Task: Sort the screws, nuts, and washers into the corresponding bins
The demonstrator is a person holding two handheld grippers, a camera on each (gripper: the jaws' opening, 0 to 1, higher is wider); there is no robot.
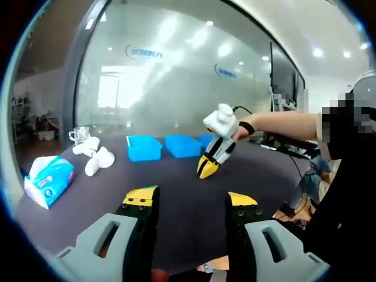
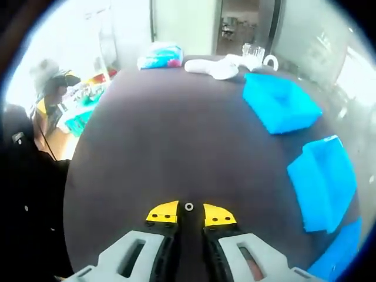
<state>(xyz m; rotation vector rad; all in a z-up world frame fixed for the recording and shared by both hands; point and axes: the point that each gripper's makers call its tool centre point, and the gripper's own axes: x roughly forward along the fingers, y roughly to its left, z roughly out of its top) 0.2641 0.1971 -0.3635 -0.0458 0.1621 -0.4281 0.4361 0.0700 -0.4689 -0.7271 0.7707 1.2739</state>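
Jaws of our right gripper (image 2: 189, 212) were pinched on a washer (image 2: 189, 206), left gripper (image 1: 191, 200) gaped empty; we judged a steady carry to the blue bins (image 2: 281, 103) along the table (image 2: 176, 135) edge best.

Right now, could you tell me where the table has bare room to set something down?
The broad dark stretch between the right gripper and the tissue pack is bare. The edge along the three blue bins is crowded, as is the far end around the white objects and glass.
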